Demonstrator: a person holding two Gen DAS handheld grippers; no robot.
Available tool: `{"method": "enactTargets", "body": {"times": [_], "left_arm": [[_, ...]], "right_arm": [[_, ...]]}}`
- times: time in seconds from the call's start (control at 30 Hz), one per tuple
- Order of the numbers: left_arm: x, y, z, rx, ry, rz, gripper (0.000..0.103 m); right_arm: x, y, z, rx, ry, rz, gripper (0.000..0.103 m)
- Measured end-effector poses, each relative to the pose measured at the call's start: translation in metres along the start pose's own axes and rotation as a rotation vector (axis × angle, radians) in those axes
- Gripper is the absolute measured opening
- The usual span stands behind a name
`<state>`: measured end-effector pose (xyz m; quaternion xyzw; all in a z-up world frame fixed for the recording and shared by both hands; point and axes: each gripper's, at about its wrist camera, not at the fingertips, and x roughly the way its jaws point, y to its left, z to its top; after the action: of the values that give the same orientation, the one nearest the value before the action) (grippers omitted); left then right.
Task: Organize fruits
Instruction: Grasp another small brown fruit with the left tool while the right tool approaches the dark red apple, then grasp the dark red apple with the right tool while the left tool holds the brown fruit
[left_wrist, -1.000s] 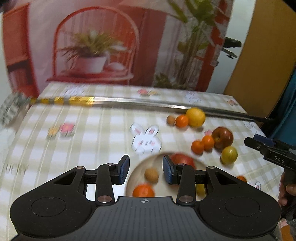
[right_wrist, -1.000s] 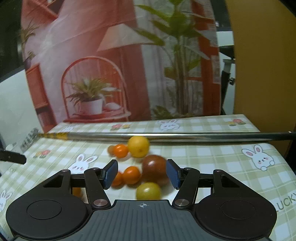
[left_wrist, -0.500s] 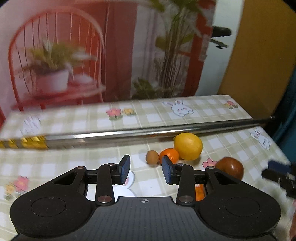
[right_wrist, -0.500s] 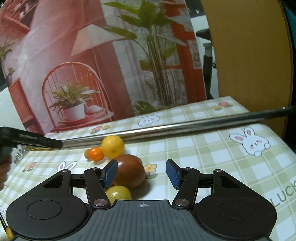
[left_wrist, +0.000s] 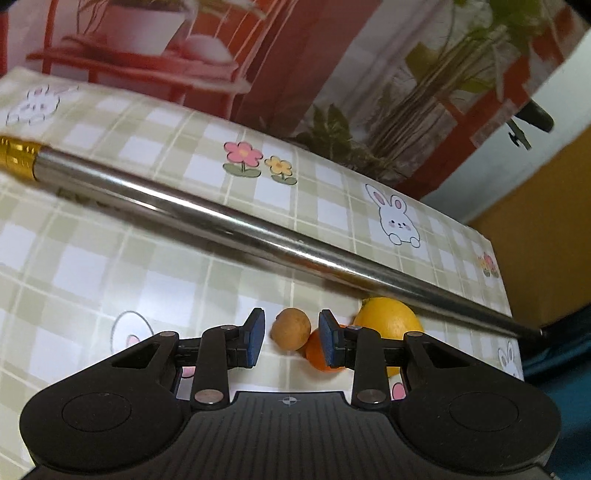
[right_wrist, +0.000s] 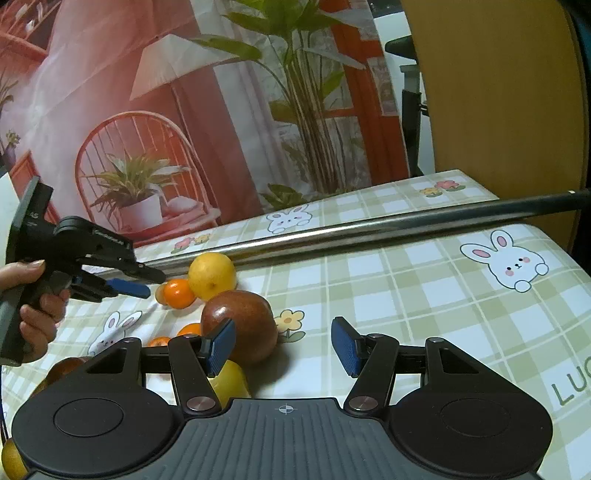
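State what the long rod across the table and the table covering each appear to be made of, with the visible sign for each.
Long rod: seemingly polished metal, perhaps steel, judged by its bright streaked reflections; one end carries a gold-coloured band. Table covering: probably wipeable vinyl or oilcloth, judged by its smooth, faintly glossy printed check with rabbits and flowers; coated fabric is possible.

Your left wrist camera sits low and close, tilted, facing the small brown round fruit (left_wrist: 291, 328) and long steel rod (left_wrist: 236, 225). Your right wrist camera looks from higher and farther right, sharing that rod (right_wrist: 369, 230) and the large yellow citrus (right_wrist: 211, 270).
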<state>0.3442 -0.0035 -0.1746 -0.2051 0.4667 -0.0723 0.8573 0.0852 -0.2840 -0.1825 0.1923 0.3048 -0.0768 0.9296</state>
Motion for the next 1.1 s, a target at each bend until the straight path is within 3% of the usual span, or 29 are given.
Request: {"method": "enactTargets", "body": {"times": [0.27,0.33,0.53,0.9,1.1], "left_arm": [[0.012,0.005,0.003,-0.068,-0.005,-0.003,0.033],[0.014,0.007,0.004,-0.089,0.001,-0.01,0.026],[0.016,0.01,0.002,-0.122,0.012,-0.028,0.026],[-0.021,0.005,-0.001,0.033,-0.066,0.006,0.026],[-0.054,-0.011,-0.008,0.175,-0.126,-0.016,0.026]], "right_arm": [[0.001,-0.002,-0.002,0.01,0.01,0.004,0.055],[0.001,-0.001,-0.003,0.011,0.013,0.004,0.055],[0.002,-0.002,-0.003,0.02,0.016,0.003,0.055],[0.013,0.001,-0.001,-0.024,0.033,0.013,0.055],[0.028,0.011,0.011,-0.021,0.044,0.085,0.055]]}}
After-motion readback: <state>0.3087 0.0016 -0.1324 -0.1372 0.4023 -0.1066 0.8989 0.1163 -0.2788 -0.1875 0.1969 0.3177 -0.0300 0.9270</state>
